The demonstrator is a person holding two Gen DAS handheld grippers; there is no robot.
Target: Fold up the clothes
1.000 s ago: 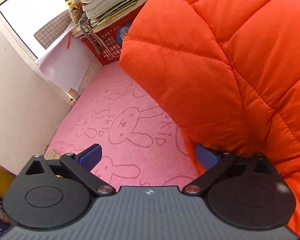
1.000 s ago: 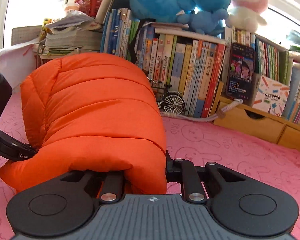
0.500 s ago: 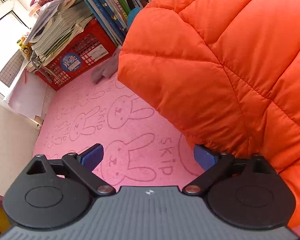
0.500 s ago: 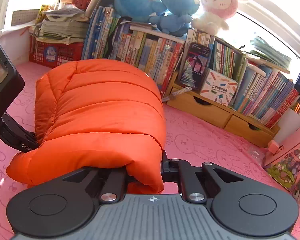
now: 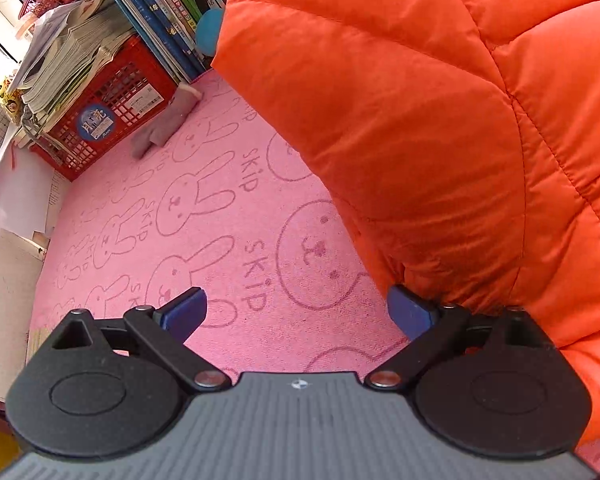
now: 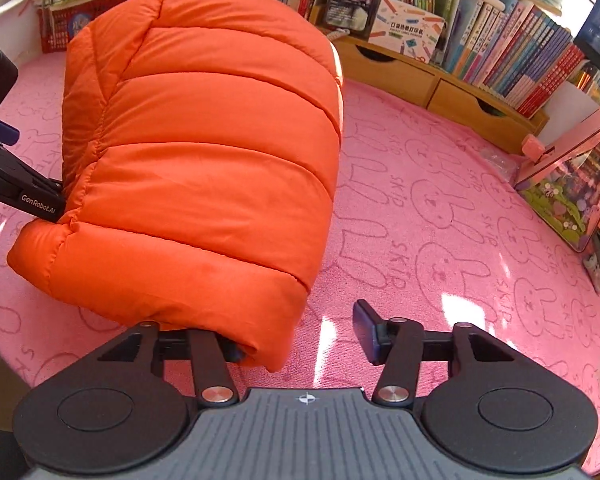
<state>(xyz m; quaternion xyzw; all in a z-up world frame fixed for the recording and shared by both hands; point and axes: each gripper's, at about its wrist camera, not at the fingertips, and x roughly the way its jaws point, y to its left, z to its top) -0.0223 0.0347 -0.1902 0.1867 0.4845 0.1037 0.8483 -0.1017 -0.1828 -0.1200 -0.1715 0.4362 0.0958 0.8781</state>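
My right tool [image 6: 300,336] has just been opening off the folded orange jacket [image 6: 204,152], while my left tool [image 5: 298,312] gapes empty beside it.

Jacket [image 6: 204,152]: solid bright orange, quilted in horizontal bands, fills centre-left of right view. Mat [image 6: 440,220]: pink, darker-pink outline rabbits plus "SKIP" lettering. Crate [image 5: 112,112], upper left of left view: red mesh, round blue sticker. Gripper pads [image 5: 184,312]: dark blue on black linkages. Drawers [image 6: 432,80], upper right: light wood.
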